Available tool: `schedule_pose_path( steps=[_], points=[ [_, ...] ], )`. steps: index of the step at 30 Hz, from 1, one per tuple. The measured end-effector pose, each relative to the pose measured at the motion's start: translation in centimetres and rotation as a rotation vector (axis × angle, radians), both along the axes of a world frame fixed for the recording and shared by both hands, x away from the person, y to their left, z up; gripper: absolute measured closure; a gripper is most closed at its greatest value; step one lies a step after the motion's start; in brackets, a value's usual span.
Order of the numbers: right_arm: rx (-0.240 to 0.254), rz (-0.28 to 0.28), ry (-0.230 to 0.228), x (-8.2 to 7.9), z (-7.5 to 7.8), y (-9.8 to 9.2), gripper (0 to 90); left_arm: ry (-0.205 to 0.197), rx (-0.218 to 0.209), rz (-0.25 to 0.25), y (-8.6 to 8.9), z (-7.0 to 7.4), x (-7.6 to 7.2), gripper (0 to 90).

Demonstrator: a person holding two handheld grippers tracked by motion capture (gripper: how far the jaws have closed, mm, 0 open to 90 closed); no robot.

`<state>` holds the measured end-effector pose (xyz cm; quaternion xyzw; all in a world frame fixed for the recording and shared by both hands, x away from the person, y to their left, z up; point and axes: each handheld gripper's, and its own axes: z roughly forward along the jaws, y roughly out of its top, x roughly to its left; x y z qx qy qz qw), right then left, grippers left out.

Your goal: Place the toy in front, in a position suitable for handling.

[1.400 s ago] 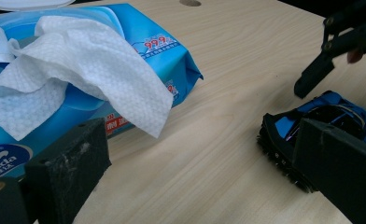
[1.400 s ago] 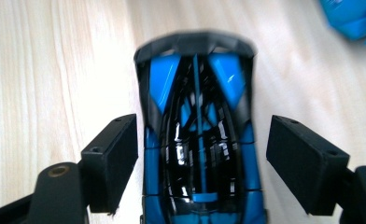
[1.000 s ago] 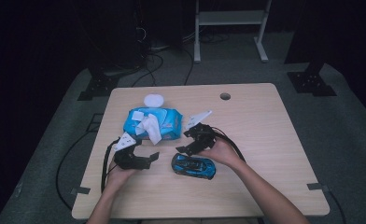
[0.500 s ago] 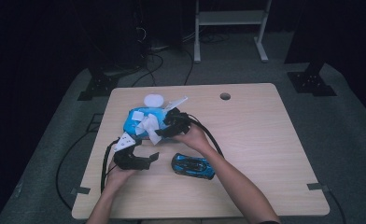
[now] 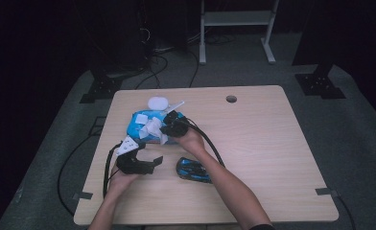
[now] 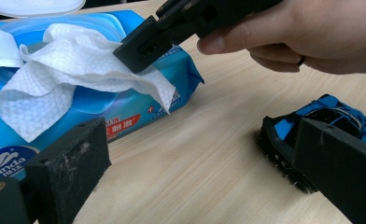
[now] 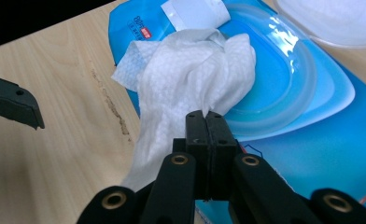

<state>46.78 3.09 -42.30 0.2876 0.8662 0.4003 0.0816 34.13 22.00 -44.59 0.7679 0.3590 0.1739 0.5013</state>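
Note:
A blue pack of wet wipes (image 5: pixel 137 125) lies at the table's left with its white lid (image 5: pixel 158 102) flipped open. A white wipe (image 5: pixel 153 129) (image 7: pixel 190 65) sticks out of its opening. My right gripper (image 5: pixel 166 128) (image 7: pixel 204 119) reaches over the pack. Its jaws have just been closing and now stand together, pinching the wipe (image 6: pixel 69 74) at its edge. My left gripper (image 5: pixel 150 160) (image 6: pixel 200 177) rests open on the table in front of the pack, holding nothing. A blue and black toy car (image 5: pixel 193 170) (image 6: pixel 330 112) sits to its right.
The wooden table (image 5: pixel 272 143) has a cable hole (image 5: pixel 231 98) near its far edge. Black cables (image 5: pixel 110 163) trail from both grippers. A white stand (image 5: pixel 234 19) and dark equipment stand on the floor behind the table.
My right gripper moved left from beside the toy car to the wipes pack and its jaws came together at the wipe. The left gripper stayed where it was.

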Motion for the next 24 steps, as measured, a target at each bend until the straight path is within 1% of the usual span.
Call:
schedule_pose_path(
  steps=[2, 3, 5, 7, 8, 9, 12, 13, 14, 15, 16, 18, 20, 21, 23, 24],
  points=[
    [0.016, 0.018, 0.014, 0.2, 0.1, -0.5, 89.7, -0.006, 0.004, -0.002, 0.0, 0.0, 0.0, 3.0],
    [0.026, 0.017, 0.019, 0.2, 0.3, -0.7, 89.8, -0.004, 0.0, 0.0, 0.0, 0.0, 0.0, 3.0],
    [0.059, 0.025, 0.038, 0.2, 0.7, -1.4, 89.8, -0.001, 0.003, 0.0, 0.0, 0.0, 0.0, 3.0],
    [0.076, 0.027, 0.036, 0.1, 1.3, -2.2, 89.9, 0.001, 0.004, 0.0, 0.0, 0.0, 0.0, 3.0],
    [0.09, 0.031, 0.036, 0.1, 1.6, -2.7, 89.9, 0.003, -0.002, 0.002, -0.1, -0.1, 0.0, 3.0],
    [0.104, 0.037, 0.033, 0.0, 2.0, -3.1, 89.9, 0.0, 0.006, -0.001, 0.0, 0.0, 0.0, 3.0],
    [0.143, 0.045, 0.027, -0.5, 3.2, -4.7, 89.9, 0.002, 0.008, -0.003, -0.1, 0.0, 0.0, 3.0],
    [0.152, 0.045, 0.028, -0.8, 3.6, -5.2, 89.9, 0.001, 0.01, -0.004, -0.1, 0.0, 0.0, 3.0],
    [0.161, 0.051, 0.024, -1.2, 4.0, -5.8, 89.9, 0.001, 0.002, -0.001, -0.2, -0.1, 0.0, 3.0],
    [0.158, 0.062, 0.009, -1.5, 4.4, -6.3, 89.9, 0.001, 0.017, -0.008, -0.2, 0.0, 0.0, 3.0],
    [0.154, 0.066, -0.001, -2.0, 4.8, -6.9, 89.9, 0.0, 0.02, -0.01, -0.2, 0.0, 0.0, 3.0],
    [0.161, 0.08, -0.014, -2.9, 5.4, -8.3, 89.9, -0.004, 0.015, -0.011, -0.3, 0.0, -0.1, 3.0],
    [0.157, 0.085, -0.026, -3.9, 6.1, -9.9, 89.9, -0.007, 0.009, -0.012, -0.4, 0.0, -0.1, 3.0],
    [0.165, 0.098, -0.021, -4.5, 6.4, -10.7, 89.9, -0.007, 0.009, -0.013, -0.5, 0.0, -0.2, 3.0],
    [0.15, 0.117, -0.042, -5.9, 6.9, -12.3, 89.9, -0.009, 0.011, -0.017, -0.6, 0.0, -0.2, 3.0],
    [0.147, 0.124, -0.043, -6.7, 7.1, -13.1, 89.9, -0.007, 0.013, -0.018, -0.6, 0.0, -0.2, 3.0]
  ],
)
